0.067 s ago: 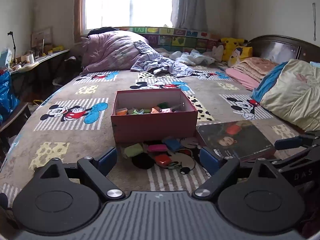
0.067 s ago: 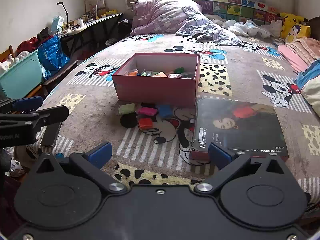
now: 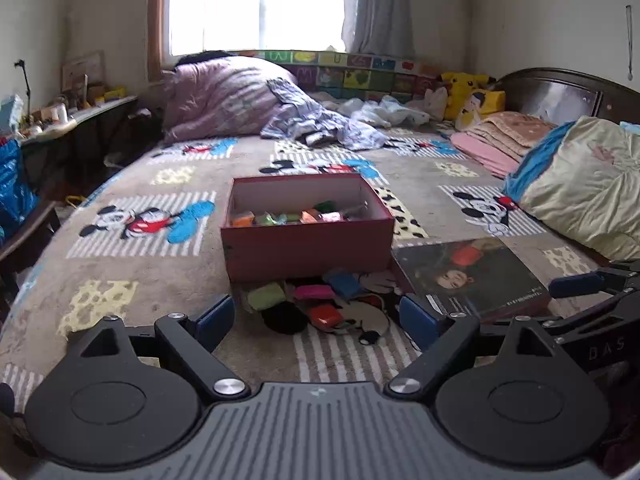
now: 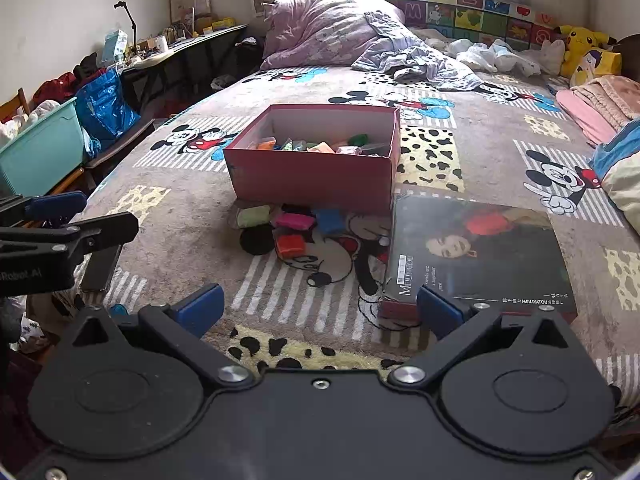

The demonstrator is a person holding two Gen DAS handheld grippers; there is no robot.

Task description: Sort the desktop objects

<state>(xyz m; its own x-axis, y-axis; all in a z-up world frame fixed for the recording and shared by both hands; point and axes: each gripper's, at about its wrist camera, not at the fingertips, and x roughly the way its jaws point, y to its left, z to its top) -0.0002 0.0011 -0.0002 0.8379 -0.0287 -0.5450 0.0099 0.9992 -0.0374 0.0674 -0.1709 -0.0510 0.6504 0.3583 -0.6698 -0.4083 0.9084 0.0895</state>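
Both tools hover low over a bed [image 4: 180, 216] covered with a Mickey Mouse blanket, and both are spread wide with nothing between their blue pads. The left tool [image 3: 316, 322] faces a red open box [image 3: 308, 248] that stands in the middle of the bed; the right tool [image 4: 320, 310] looks at the same box [image 4: 312, 176] from further right, and the left tool's dark arm shows at the left edge of its view. Inside the box lies a row of small colored blocks [image 4: 320, 145], orange, green and pink among them. Just in front of the box, on the blanket, sits a loose cluster: a green block [image 4: 253, 216] at the left, a pink block [image 4: 295, 221] in the middle, a blue block [image 4: 329, 220] to its right, and an orange-red block [image 4: 291, 245] nearest the tools. A black round patch [image 4: 257, 241] lies just beside the green block; I cannot tell whether it is an object or part of the print. To the right of the cluster, touching the box's front right corner, lies a dark flat lid [image 4: 476, 252] showing a woman's portrait and the lettering MEILIYATOU. Farther back, a purple quilt [image 4: 328, 28] is heaped under the window, and a yellow plush toy [image 4: 580, 46] sits at the far right.
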